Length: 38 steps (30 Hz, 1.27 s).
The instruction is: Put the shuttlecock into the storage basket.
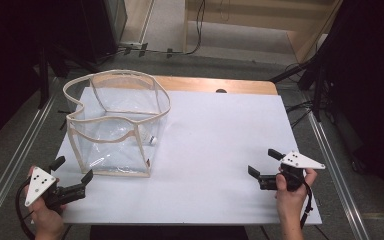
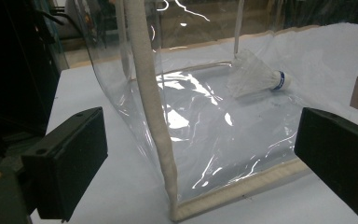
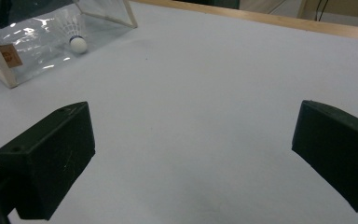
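High view: clear soft-plastic bin (image 1: pixel 114 125) with cream fabric piping sits at the worktop's (image 1: pixel 220 150) left side, nearer the far edge than the near one. Rim wavy, walls floppy. Left tool (image 1: pixel 73 176) at the near-left corner, jaws spread, nothing in them, aimed at the bin's near bottom corner. Right tool (image 1: pixel 263 162) near the near-right corner, jaws spread too, empty, well apart from the bin.

Left gripper view: piped corner seam of the bin (image 2: pixel 154 107) runs up between the black jaws, still apart from both. Film is glossy, creased, throws glare. Shuttlecock (image 2: pixel 256 77) lies on its side on the bin floor, at the far side — white feather skirt, white cork with a blue band.

Right gripper view: matte white worktop (image 3: pixel 214 93) between the jaws, wooden strip at the far edge. Bin (image 3: pixel 51 32) at top left, shuttlecock (image 3: pixel 74 35) cork-first toward the camera.

My read: a grab on the bin is coming. Pinch the piping, not the film — film will slip and buckle. Steady the rim with the right tool before going in from the top.
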{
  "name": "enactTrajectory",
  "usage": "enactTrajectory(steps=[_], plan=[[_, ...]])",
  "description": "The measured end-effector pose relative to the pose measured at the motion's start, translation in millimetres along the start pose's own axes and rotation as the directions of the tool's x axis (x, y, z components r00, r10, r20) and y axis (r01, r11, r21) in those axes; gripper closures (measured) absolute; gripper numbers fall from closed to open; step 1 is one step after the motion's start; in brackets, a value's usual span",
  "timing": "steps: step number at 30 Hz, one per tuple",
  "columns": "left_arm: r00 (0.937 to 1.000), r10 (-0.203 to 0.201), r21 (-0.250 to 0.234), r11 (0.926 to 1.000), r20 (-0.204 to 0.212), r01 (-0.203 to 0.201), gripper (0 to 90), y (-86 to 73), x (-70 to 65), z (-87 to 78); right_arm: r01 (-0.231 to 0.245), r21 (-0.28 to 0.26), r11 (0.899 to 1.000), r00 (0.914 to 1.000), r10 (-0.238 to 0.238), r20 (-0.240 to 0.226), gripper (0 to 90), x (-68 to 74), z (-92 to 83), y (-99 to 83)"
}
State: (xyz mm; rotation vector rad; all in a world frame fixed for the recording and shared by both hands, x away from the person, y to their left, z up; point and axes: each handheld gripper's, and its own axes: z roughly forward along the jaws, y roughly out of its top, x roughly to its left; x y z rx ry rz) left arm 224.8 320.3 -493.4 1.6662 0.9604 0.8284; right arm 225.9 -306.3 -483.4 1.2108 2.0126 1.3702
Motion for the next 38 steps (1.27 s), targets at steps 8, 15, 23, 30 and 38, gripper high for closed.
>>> enactTrajectory(steps=[8,15,23,30,38], plan=[[1.0000,-0.005,-0.002,1.0000,0.000,0.005,3.2,0.0,0.6,-0.5,-0.018,0.000,1.000,0.9996,0.018,0.021,0.0,-7.5,-9.3,-11.0],[1.0000,-0.008,-0.003,1.0000,-0.003,0.008,3.2,-0.1,0.5,-0.5,-0.033,-0.004,0.999,0.9986,0.033,0.041,0.0,-15.1,-19.9,-20.7],[1.0000,-0.008,-0.003,1.0000,-0.002,0.008,3.2,0.1,1.4,-1.1,-0.040,-0.008,0.999,0.9974,0.040,0.059,0.0,-22.5,-28.9,-31.5],[1.0000,-0.009,-0.002,1.0000,-0.003,0.009,3.2,0.3,1.6,-1.5,-0.064,-0.011,0.998,0.9952,0.065,0.074,0.0,-29.8,-34.9,-38.6],[0.9999,-0.011,0.000,0.9999,-0.001,0.011,3.2,0.5,1.9,-1.0,-0.073,-0.012,0.997,0.9963,0.073,0.046,0.0,-34.0,-32.1,-45.1]])
